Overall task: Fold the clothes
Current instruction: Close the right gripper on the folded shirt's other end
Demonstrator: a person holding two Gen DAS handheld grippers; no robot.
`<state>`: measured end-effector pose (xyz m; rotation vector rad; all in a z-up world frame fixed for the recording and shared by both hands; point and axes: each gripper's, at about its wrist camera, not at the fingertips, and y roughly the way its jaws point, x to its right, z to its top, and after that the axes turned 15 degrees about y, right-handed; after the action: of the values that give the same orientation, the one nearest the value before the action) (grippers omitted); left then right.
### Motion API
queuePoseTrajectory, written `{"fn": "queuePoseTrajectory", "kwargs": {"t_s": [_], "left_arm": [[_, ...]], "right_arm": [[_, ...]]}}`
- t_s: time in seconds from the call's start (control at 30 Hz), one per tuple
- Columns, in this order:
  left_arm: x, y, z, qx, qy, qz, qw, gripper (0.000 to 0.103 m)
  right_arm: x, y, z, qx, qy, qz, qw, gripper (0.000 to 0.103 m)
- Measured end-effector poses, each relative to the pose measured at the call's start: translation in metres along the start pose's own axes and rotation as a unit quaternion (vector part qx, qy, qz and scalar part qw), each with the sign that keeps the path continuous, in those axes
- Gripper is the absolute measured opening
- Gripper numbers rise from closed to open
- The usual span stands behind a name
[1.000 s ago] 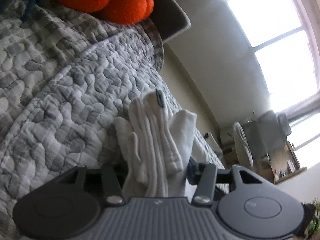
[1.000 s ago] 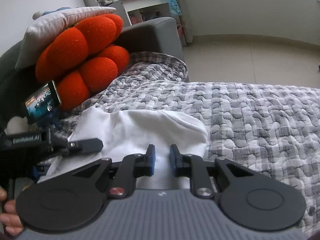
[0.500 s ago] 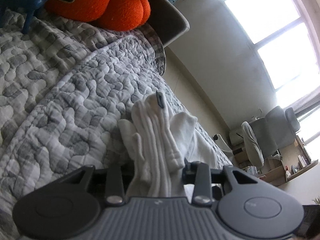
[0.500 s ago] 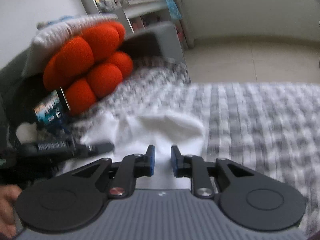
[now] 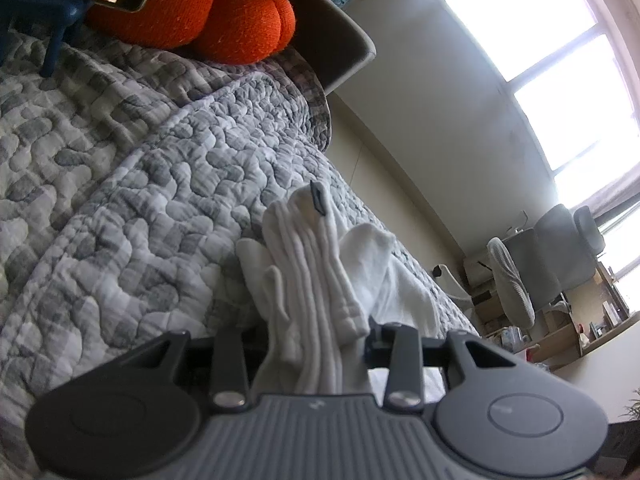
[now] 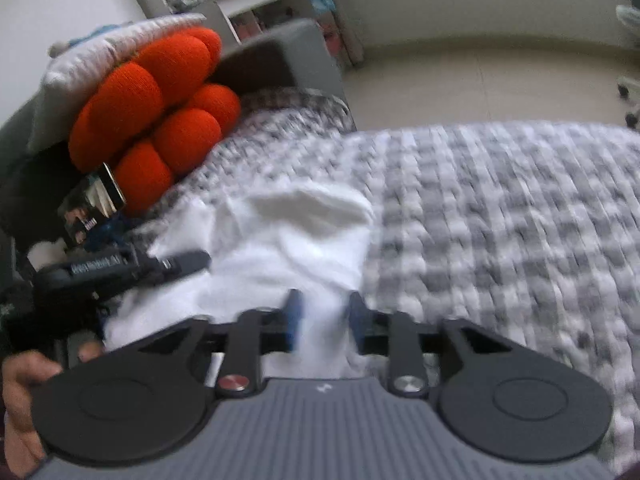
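Note:
A white garment (image 5: 312, 264) lies on the grey checked quilt (image 5: 120, 184), one part gathered into upright folds. My left gripper (image 5: 316, 332) is shut on that bunch, and the cloth hides its left finger. In the right wrist view the same white garment (image 6: 288, 240) is spread flat on the quilt (image 6: 500, 220). My right gripper (image 6: 325, 308) is low over its near edge. Its jaws are opening, with cloth lying between the blue pads and not pressed by them. The left gripper (image 6: 176, 262) reaches onto the garment from the left.
An orange knotted cushion (image 6: 160, 112) and a phone on a blue stand (image 6: 94, 200) sit at the quilt's far left. A hand (image 6: 20, 376) holds the left tool. Beyond the quilt's edge are bare floor (image 6: 480, 80) and an office chair (image 5: 560, 256).
The right jaws have spread apart off the cloth and the right gripper has shifted, blurring its view. The left jaws narrowed onto the bunched folds, then held still.

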<state>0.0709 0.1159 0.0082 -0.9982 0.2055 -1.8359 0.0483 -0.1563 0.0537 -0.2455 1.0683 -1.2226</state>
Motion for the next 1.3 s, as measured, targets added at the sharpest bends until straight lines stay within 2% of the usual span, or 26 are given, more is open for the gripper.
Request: {"fn": "queuePoseTrajectory", "kwargs": {"t_s": [0.1, 0.17, 0.23, 0.47, 0.63, 0.8, 0.97, 1.13, 1.3], "left_arm": [[0.0, 0.0, 0.0, -0.001, -0.001, 0.0, 1.0, 0.038], [-0.001, 0.001, 0.0, -0.002, -0.002, 0.0, 1.0, 0.038], [-0.001, 0.001, 0.0, -0.003, -0.003, -0.001, 1.0, 0.038], [-0.002, 0.001, 0.0, -0.005, -0.006, -0.002, 1.0, 0.038], [-0.002, 0.001, 0.0, -0.005, -0.006, -0.001, 1.0, 0.038], [-0.001, 0.0, 0.0, -0.004, -0.009, 0.0, 1.0, 0.038], [0.001, 0.0, -0.001, -0.003, -0.005, 0.003, 1.0, 0.039], [0.001, 0.0, 0.0, -0.004, -0.003, 0.004, 1.0, 0.039], [0.004, -0.002, 0.001, -0.004, 0.004, 0.007, 1.0, 0.039]], "right_arm": [[0.01, 0.002, 0.001, -0.021, 0.037, 0.022, 0.999, 0.042], [0.019, 0.008, 0.002, -0.042, 0.08, 0.036, 0.995, 0.054], [0.029, 0.01, 0.003, -0.052, 0.116, 0.05, 0.991, 0.056], [0.048, 0.011, 0.008, -0.064, 0.194, 0.1, 0.974, 0.057], [0.054, 0.017, 0.006, -0.056, 0.232, 0.132, 0.962, 0.057], [0.053, 0.022, 0.007, -0.046, 0.242, 0.146, 0.958, 0.06], [0.048, 0.021, 0.007, -0.043, 0.22, 0.139, 0.965, 0.06], [0.032, 0.016, 0.005, -0.028, 0.173, 0.112, 0.978, 0.046], [0.021, 0.01, 0.005, -0.008, 0.152, 0.126, 0.98, 0.046]]}}
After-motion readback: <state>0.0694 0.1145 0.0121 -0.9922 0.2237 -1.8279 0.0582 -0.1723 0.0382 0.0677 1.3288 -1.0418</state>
